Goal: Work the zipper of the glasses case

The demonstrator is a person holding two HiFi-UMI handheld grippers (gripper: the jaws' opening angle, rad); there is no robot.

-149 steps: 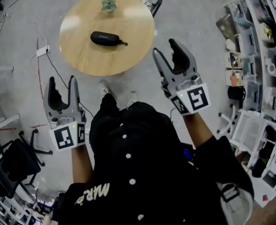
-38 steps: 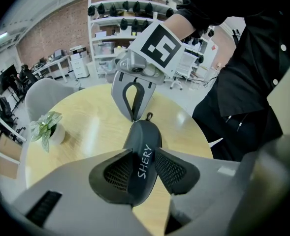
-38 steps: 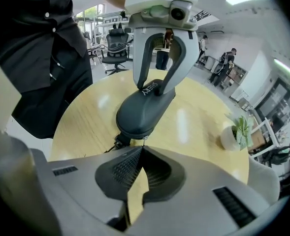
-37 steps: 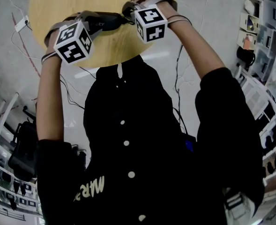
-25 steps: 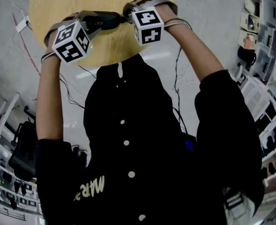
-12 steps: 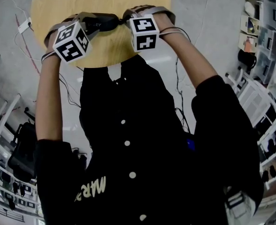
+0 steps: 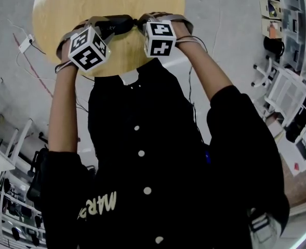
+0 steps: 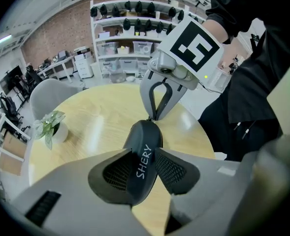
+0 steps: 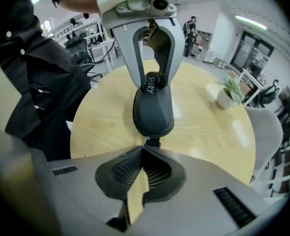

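Left gripper view shows our left gripper (image 8: 144, 155) squeezing one end of the black glasses case (image 8: 144, 134). Our right gripper (image 9: 143, 150) pinches the zipper pull (image 9: 153, 143) at its other end; the case lies on our round counter (image 9: 209, 122).

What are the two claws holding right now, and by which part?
The left claw clamps the black oval glasses case across its body near one end; the right claw pinches its small zipper pull at the opposite end.
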